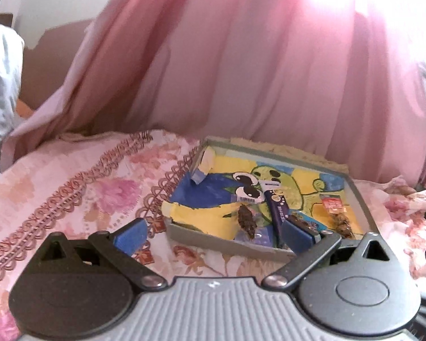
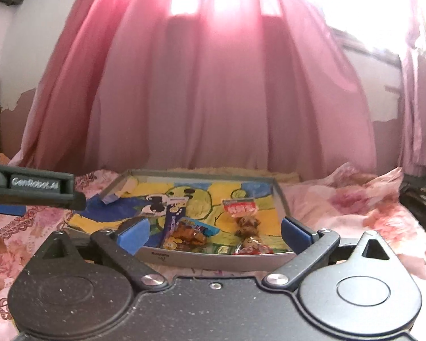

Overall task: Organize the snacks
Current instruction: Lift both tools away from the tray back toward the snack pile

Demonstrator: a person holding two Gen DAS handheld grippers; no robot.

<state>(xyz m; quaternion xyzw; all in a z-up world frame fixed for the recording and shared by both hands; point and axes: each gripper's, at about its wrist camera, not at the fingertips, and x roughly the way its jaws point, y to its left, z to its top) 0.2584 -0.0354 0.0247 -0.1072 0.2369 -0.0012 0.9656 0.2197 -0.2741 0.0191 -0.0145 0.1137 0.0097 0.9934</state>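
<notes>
A shallow grey tray (image 1: 198,236), lined with a yellow and blue cartoon drawing, lies on a floral bedspread. Inside it are a long purple pack (image 1: 277,213), a brown snack in a clear wrapper (image 1: 246,220) and a red-topped clear pack (image 1: 336,213). My left gripper (image 1: 214,234) hovers open over the tray's near left corner, holding nothing. In the right wrist view the tray's front wall (image 2: 213,261) is just ahead, with the purple pack (image 2: 173,218), a blue pack (image 2: 193,231) and the red-topped pack (image 2: 241,213) behind it. My right gripper (image 2: 215,234) is open and holds nothing.
The pink floral bedspread (image 1: 85,187) spreads left of the tray. A pink curtain (image 2: 213,99) hangs close behind it. The left gripper's housing (image 2: 37,191) reaches in from the left edge. Dark objects (image 2: 423,201) sit at the bed's right side.
</notes>
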